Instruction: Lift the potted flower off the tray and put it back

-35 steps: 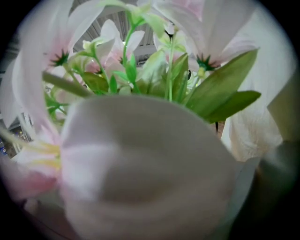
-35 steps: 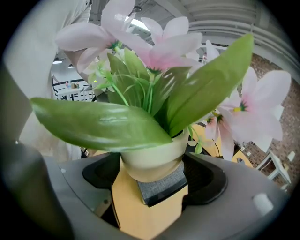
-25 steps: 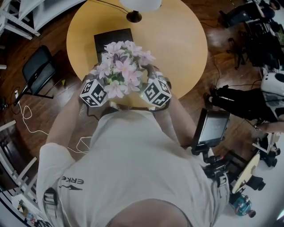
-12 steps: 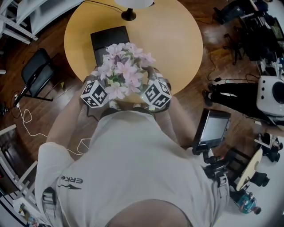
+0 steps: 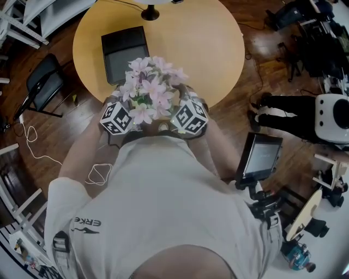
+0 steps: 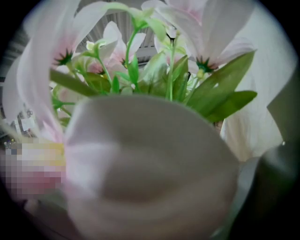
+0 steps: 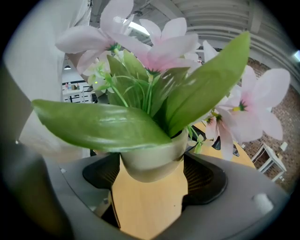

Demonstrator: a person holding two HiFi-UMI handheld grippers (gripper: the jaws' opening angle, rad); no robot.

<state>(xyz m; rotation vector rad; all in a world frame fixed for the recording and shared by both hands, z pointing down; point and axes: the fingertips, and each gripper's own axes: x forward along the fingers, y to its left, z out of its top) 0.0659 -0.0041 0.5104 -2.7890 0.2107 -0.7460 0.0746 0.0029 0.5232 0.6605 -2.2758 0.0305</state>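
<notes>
The potted flower (image 5: 148, 90), pink blooms with green leaves, hangs over the near edge of the round table, between the two marker cubes (image 5: 115, 118) (image 5: 191, 117). The dark tray (image 5: 124, 53) lies bare on the table behind it. In the right gripper view the pale pot (image 7: 152, 157) sits between the black pads (image 7: 101, 173), and my right gripper (image 7: 152, 178) is shut on it. A blurred pink petal (image 6: 150, 173) fills the left gripper view and hides that gripper's jaws. In the head view the blooms cover both grippers' fingertips.
The round wooden table (image 5: 207, 49) carries a lamp base (image 5: 150, 13) at its far edge. A black chair (image 5: 41, 84) stands to the left on the wood floor. A tablet on a stand (image 5: 260, 158) and other gear stand to the right.
The flower has come back toward the person, off the tray. The tray was half hidden under the blooms before and now shows whole behind them.
</notes>
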